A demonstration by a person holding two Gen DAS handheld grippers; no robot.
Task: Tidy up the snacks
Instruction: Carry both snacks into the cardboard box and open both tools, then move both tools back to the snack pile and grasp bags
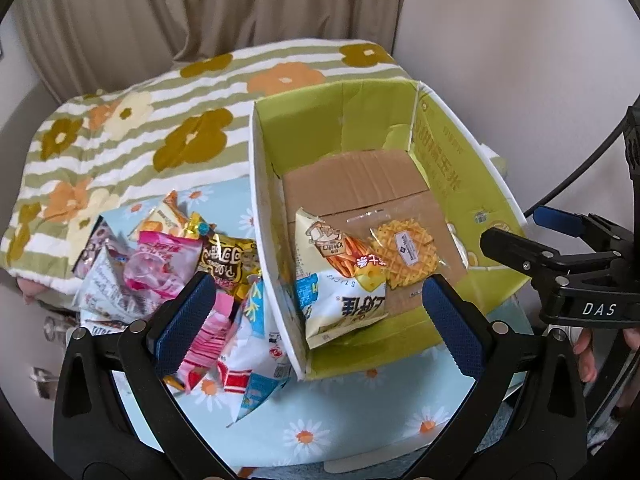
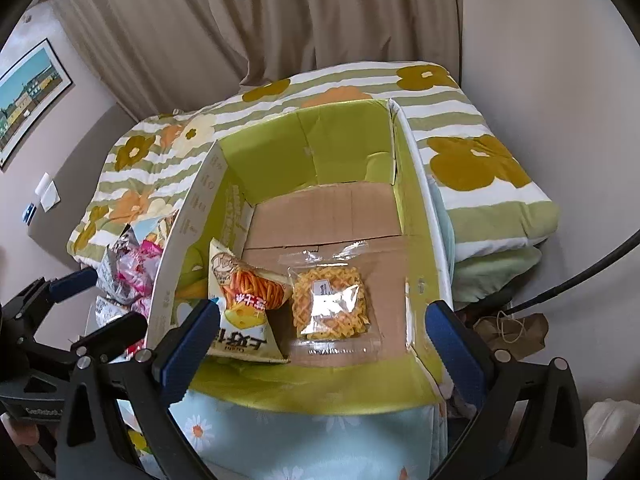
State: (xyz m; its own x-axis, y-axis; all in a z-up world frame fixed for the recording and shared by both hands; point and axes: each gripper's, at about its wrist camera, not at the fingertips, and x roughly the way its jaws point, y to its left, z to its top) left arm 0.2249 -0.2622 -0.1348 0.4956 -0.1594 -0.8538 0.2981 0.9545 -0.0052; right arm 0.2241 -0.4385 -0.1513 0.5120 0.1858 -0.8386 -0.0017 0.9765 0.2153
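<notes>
An open cardboard box (image 1: 264, 184) (image 2: 424, 216) with green inner walls stands on a daisy-print cloth. Inside lie a white cheese-stick bag (image 1: 340, 276) (image 2: 244, 304) and, to its right, a clear packet of a yellow waffle snack (image 1: 404, 252) (image 2: 328, 308). A heap of snack packets (image 1: 160, 272) (image 2: 128, 272) sits left of the box. My left gripper (image 1: 320, 320) hangs open above the box's near left wall, nothing between its blue pads. My right gripper (image 2: 320, 344) is open above the box's near edge, clear of the waffle packet, and shows from the side (image 1: 560, 256) in the left wrist view.
A folded quilt (image 1: 132, 128) (image 2: 480, 160) with brown and orange flowers lies behind the box. Beige curtains (image 2: 260, 20) hang at the back. A framed picture (image 2: 28, 96) is on the left wall. A brown paper scrap with string (image 2: 512, 328) lies right of the box.
</notes>
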